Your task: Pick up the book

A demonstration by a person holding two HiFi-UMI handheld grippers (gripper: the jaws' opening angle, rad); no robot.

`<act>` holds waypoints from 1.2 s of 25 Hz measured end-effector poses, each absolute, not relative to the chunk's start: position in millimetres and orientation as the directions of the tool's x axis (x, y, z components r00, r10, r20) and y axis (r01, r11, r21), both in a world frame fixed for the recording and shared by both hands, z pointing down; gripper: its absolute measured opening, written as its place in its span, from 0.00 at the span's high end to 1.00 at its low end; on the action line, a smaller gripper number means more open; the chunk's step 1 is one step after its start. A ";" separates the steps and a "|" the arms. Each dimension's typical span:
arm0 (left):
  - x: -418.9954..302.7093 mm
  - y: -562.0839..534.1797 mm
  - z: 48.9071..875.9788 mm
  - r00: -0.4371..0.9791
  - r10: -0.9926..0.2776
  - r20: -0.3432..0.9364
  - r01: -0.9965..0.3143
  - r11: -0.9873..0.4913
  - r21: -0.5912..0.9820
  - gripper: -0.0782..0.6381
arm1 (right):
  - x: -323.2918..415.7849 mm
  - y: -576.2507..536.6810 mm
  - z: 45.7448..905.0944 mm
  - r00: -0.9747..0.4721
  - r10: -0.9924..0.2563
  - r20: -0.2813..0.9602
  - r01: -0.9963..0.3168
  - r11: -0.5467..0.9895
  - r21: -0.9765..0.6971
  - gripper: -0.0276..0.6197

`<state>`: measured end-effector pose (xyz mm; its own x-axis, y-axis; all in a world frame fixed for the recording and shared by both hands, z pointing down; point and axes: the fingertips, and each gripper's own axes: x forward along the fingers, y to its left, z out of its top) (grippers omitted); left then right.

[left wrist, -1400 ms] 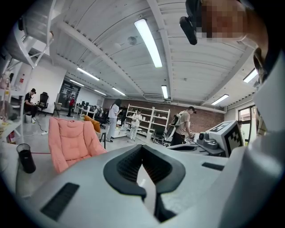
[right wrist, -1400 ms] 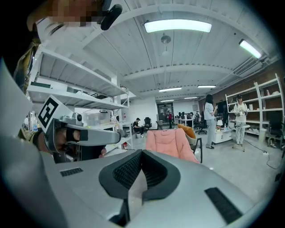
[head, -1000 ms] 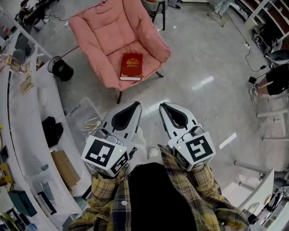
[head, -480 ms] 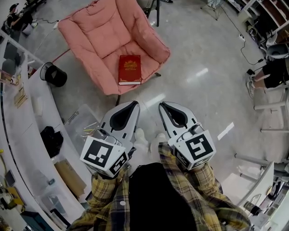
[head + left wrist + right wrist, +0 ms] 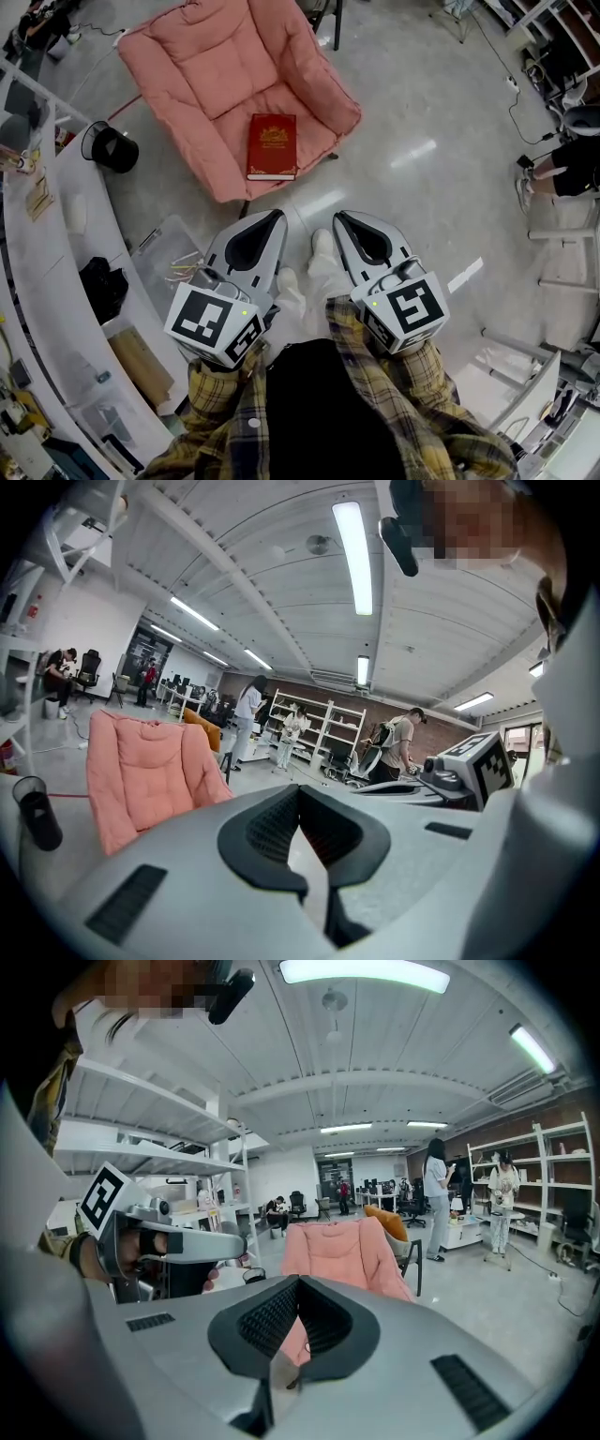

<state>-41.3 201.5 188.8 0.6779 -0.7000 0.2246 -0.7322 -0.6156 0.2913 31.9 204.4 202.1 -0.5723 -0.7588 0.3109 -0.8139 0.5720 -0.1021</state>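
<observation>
Pink chair (image 5: 225, 84): slightly nearer in head view than a second ago. Person has stepped toward it; white shoe (image 5: 323, 246) now forward between grippers.
Left gripper (image 5: 277, 216), right gripper (image 5: 340, 218): carried ahead of body, advanced with the walk. Jaws of both clenched, nothing between them.
Red book (image 5: 272, 146): flat on front of seat cushion, unmoved, well apart from both grippers.
Judgement: approach phase only. Jaws must release before any grasp.

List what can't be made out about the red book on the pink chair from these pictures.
- Red hardcover book: head view, its gold cover print is too small to read.
- Book in the gripper views: cannot be picked out; left gripper and right gripper bodies block the pink cushioned chair's seat.
- Chair legs: head view, mostly hidden under the seat.
</observation>
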 end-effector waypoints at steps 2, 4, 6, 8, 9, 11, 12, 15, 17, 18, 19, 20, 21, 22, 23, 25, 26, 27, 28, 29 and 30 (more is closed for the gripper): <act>-37.6 187.4 188.7 0.668 -0.709 0.228 -0.742 -0.606 0.288 0.88 | 36.5 188.2 200.7 -0.580 -0.757 0.301 -0.809 0.578 -0.106 0.93; -32.6 171.2 187.9 0.655 -0.720 0.229 -0.752 -0.595 0.284 0.88 | 41.2 171.4 200.1 -0.594 -0.747 0.299 -0.799 0.592 -0.107 0.93; -26.0 153.2 186.4 0.643 -0.731 0.228 -0.762 -0.583 0.281 0.88 | 46.2 153.8 199.1 -0.610 -0.732 0.303 -0.785 0.609 -0.110 0.93; -17.0 133.7 184.4 0.635 -0.739 0.225 -0.769 -0.575 0.279 0.88 | 52.7 134.0 196.1 -0.626 -0.719 0.303 -0.772 0.626 -0.109 0.93; -11.7 123.9 183.2 0.630 -0.743 0.223 -0.772 -0.571 0.278 0.88 | 56.5 123.6 194.0 -0.634 -0.713 0.300 -0.765 0.635 -0.107 0.93; -0.6 105.4 180.2 0.622 -0.752 0.218 -0.778 -0.565 0.275 0.88 | 65.1 103.4 189.6 -0.646 -0.704 0.295 -0.754 0.650 -0.099 0.93; 5.2 97.0 178.5 0.619 -0.755 0.215 -0.781 -0.562 0.274 0.88 | 69.9 94.2 187.2 -0.650 -0.702 0.291 -0.750 0.655 -0.096 0.93; 21.9 75.6 174.5 0.608 -0.765 0.211 -0.789 -0.553 0.269 0.88 | 85.6 71.5 183.4 -0.661 -0.694 0.285 -0.739 0.667 -0.092 0.93; 30.6 64.3 173.2 0.597 -0.774 0.212 -0.797 -0.543 0.265 0.88 | 94.0 61.1 184.0 -0.675 -0.681 0.284 -0.726 0.682 -0.091 0.93; 34.0 59.8 172.9 0.591 -0.778 0.213 -0.802 -0.536 0.264 0.88 | 97.7 57.2 185.2 -0.682 -0.674 0.284 -0.719 0.690 -0.090 0.93; 36.9 56.1 172.9 0.584 -0.783 0.215 -0.807 -0.529 0.263 0.88 | 100.8 53.8 186.0 -0.689 -0.667 0.285 -0.712 0.696 -0.091 0.93; 39.5 52.9 172.9 0.577 -0.787 0.218 -0.812 -0.522 0.261 0.88 | 103.4 50.7 186.0 -0.695 -0.660 0.285 -0.706 0.703 -0.092 0.93; 42.1 50.2 172.9 0.570 -0.792 0.221 -0.817 -0.516 0.259 0.88 | 105.9 47.9 185.6 -0.701 -0.654 0.285 -0.700 0.708 -0.095 0.93; 44.6 48.1 173.0 0.563 -0.795 0.224 -0.821 -0.509 0.257 0.88 | 108.3 45.4 185.3 -0.706 -0.649 0.283 -0.695 0.712 -0.099 0.93; 46.6 46.3 173.2 0.557 -0.798 0.227 -0.825 -0.503 0.256 0.88 | 110.7 43.0 185.7 -0.710 -0.645 0.282 -0.691 0.716 -0.102 0.93; 47.9 43.3 174.0 0.546 -0.804 0.234 -0.833 -0.492 0.255 0.88 | 113.7 37.9 188.0 -0.717 -0.638 0.281 -0.684 0.722 -0.105 0.93; 47.2 42.0 174.5 0.540 -0.807 0.239 -0.837 -0.485 0.254 0.88 | 113.7 35.4 189.1 -0.720 -0.634 0.282 -0.680 0.725 -0.108 0.93; 45.8 40.9 175.0 0.534 -0.810 0.243 -0.841 -0.478 0.253 0.88 | 113.0 33.0 189.8 -0.724 -0.629 0.283 -0.676 0.728 -0.112 0.93; 44.0 39.9 175.3 0.527 -0.813 0.247 -0.845 -0.471 0.252 0.88 | 111.8 30.7 190.4 -0.728 -0.624 0.284 -0.673 0.731 -0.116 0.93; 41.6 38.8 175.6 0.520 -0.817 0.250 -0.849 -0.463 0.252 0.88 | 110.2 28.5 191.0 -0.731 -0.620 0.286 -0.669 0.734 -0.120 0.93; 38.5 37.5 176.1 0.513 -0.821 0.252 -0.853 -0.456 0.252 0.88 | 108.1 26.1 191.9 -0.734 -0.615 0.287 -0.665 0.737 -0.123 0.93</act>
<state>38.5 37.5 176.1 0.5129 -0.8206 0.2519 -0.8535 -0.4560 0.2523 108.1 26.1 191.9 -0.7345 -0.6150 0.2870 -0.6649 0.7368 -0.1226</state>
